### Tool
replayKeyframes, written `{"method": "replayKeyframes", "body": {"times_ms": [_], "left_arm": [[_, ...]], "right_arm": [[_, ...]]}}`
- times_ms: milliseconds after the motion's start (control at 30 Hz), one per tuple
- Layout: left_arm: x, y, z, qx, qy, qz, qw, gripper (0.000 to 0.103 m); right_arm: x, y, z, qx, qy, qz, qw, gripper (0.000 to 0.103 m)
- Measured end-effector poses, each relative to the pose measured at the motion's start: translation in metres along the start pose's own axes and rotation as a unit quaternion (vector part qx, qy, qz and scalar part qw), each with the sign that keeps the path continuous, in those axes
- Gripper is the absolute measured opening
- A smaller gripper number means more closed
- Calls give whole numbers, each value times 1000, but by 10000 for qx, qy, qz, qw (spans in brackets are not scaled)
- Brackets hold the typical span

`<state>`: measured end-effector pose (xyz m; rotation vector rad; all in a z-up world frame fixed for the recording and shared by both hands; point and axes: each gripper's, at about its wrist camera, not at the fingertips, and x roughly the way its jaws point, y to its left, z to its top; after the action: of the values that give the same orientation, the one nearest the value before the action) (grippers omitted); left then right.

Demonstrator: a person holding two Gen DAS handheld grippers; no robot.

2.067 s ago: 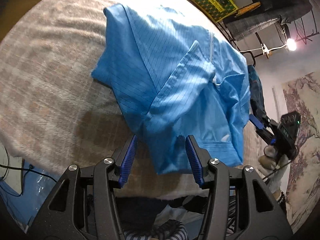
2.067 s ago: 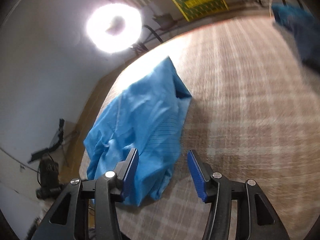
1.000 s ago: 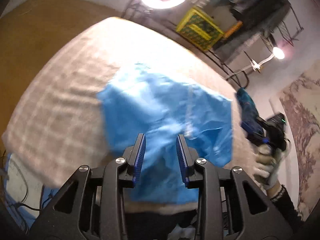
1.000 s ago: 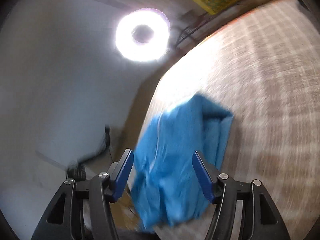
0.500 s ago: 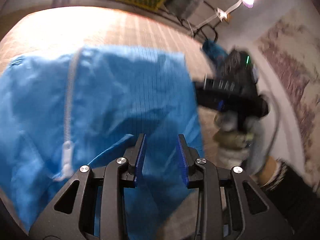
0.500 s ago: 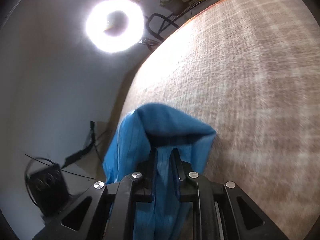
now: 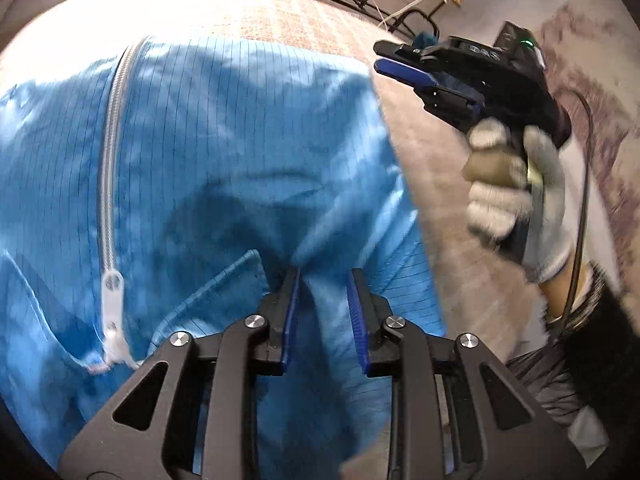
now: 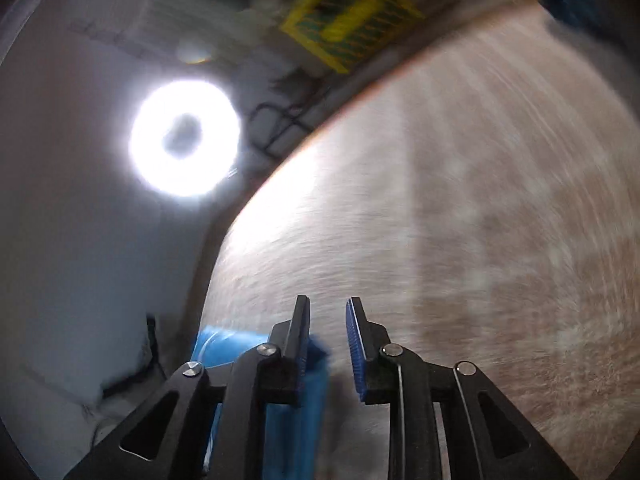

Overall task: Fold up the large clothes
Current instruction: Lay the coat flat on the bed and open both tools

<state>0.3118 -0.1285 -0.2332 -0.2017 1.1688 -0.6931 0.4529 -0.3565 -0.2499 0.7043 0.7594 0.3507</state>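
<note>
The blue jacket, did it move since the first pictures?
Yes. The blue jacket lay spread out in the middle of the plaid blanket; now it is pulled toward the near edge, bunched around the left gripper.

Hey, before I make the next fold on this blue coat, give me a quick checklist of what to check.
1. Left gripper gripping the coat: ok, cloth is bunched between its pads.
2. Right gripper free: ok, jaws have just been opening, nothing between them.
3. Zipper closed: ok along the stretch that shows.
4. Coat lying flat: not ok, creased near the grip.
5. Bedspread bare beside the coat: ok.
6. Coat's far edges lined up: cannot tell, out of frame.
</note>
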Motion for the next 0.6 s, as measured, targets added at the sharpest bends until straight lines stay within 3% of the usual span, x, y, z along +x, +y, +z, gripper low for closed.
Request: {"method": "replayKeyframes", "body": {"times_ms": [100,200,267,333,400,433,500,600], "left_arm": [[-31,-6,4,5,-251,-186,9995,24],[-72,-2,6,72,-697,-134,9974,24],[-97,11,9,27,-1044,89,9945,24],[-124,47,17,-225,-1488,612,9867,24],[-132,80,20,-556,-1664,1037,9790,24],[-134,111,20,-967,-1677,1262,9729,24],[-132,146,13,-1413,-1600,1339,9677,24],[-111,194,-8,-1825,-1075,1599,9641,24]], "right_arm": [[6,50,-15,-858,325,276,9954,25],[31,93,-35,-1669,644,52,9839,27],[44,107,-46,-1922,803,-42,9781,28],[54,109,-46,-2079,836,-223,9743,34],[53,109,-48,-2127,849,-329,9729,38],[43,97,-52,-2126,848,-334,9729,38],[43,92,-48,-2121,794,-513,9727,38],[40,84,-45,-2170,797,-882,9689,29]]}}
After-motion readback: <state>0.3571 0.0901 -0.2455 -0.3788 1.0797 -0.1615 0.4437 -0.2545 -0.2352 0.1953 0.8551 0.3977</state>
